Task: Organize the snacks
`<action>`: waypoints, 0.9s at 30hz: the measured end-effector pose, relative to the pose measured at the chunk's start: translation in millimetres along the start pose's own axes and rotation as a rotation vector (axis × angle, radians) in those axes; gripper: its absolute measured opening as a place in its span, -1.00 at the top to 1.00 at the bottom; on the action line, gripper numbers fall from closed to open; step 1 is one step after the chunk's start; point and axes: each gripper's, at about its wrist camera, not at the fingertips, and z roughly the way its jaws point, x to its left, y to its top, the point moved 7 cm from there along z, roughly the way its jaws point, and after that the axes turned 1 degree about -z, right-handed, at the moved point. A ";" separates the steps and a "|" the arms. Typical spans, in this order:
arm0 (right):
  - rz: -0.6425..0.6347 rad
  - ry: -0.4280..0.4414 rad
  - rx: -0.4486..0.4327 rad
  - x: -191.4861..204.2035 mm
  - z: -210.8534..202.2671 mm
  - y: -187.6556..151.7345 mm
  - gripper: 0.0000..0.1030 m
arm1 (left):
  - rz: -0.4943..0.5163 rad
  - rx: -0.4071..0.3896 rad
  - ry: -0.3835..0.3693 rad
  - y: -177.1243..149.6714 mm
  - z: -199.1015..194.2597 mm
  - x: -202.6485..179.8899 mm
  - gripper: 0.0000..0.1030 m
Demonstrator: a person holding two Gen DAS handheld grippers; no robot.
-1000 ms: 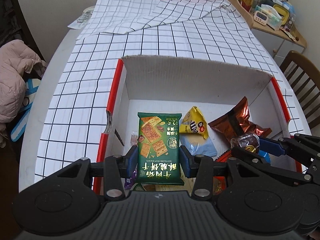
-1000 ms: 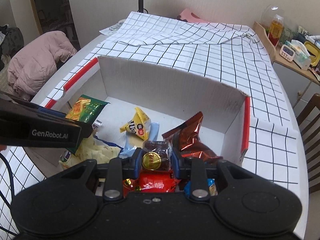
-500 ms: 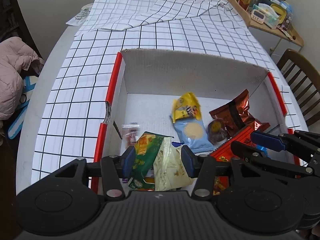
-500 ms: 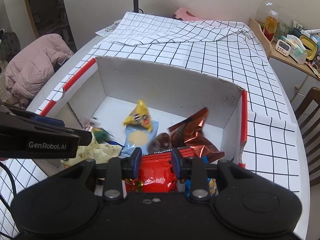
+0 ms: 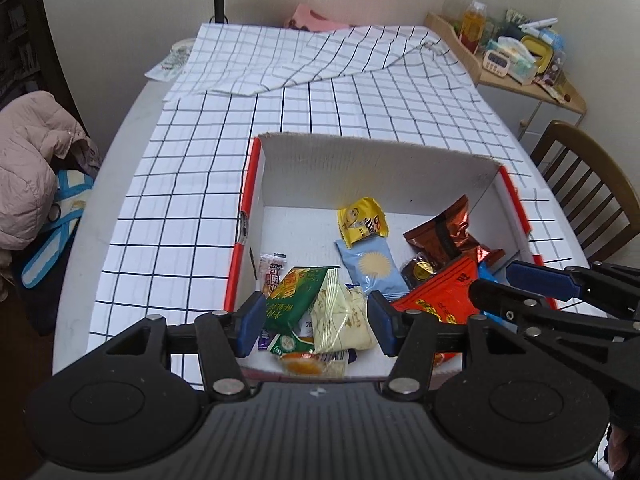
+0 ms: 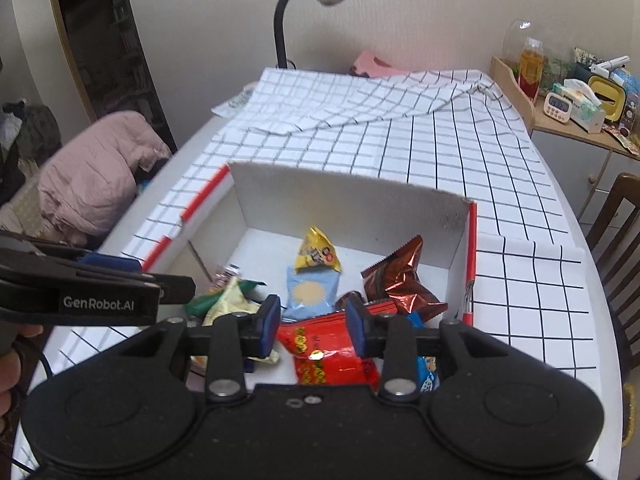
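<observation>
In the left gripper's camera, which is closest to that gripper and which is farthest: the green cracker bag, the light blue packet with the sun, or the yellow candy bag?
1. Green cracker bag: just ahead of the open left gripper, low in the box.
2. Light blue sun packet: farther in, mid-box, right of the green bag.
3. Yellow candy bag: farthest, nearest the box's back wall.

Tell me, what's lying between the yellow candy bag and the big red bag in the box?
The light blue packet with a sun on it lies between the yellow bag and the red bag, with a small dark round candy beside it. The left wrist view shows this best.
</observation>
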 end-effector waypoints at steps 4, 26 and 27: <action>0.000 0.019 -0.042 5.6 -21.7 1.1 0.25 | 0.001 -0.027 -0.012 -4.6 -19.6 -0.4 -0.14; 0.008 0.061 -0.241 26.3 -122.4 -25.3 -0.92 | 0.005 -0.168 -0.099 -49.3 -113.2 -6.4 -0.63; 0.009 0.062 -0.247 27.9 -126.3 -28.5 -0.93 | 0.000 -0.176 -0.105 -51.4 -116.6 -6.2 -0.65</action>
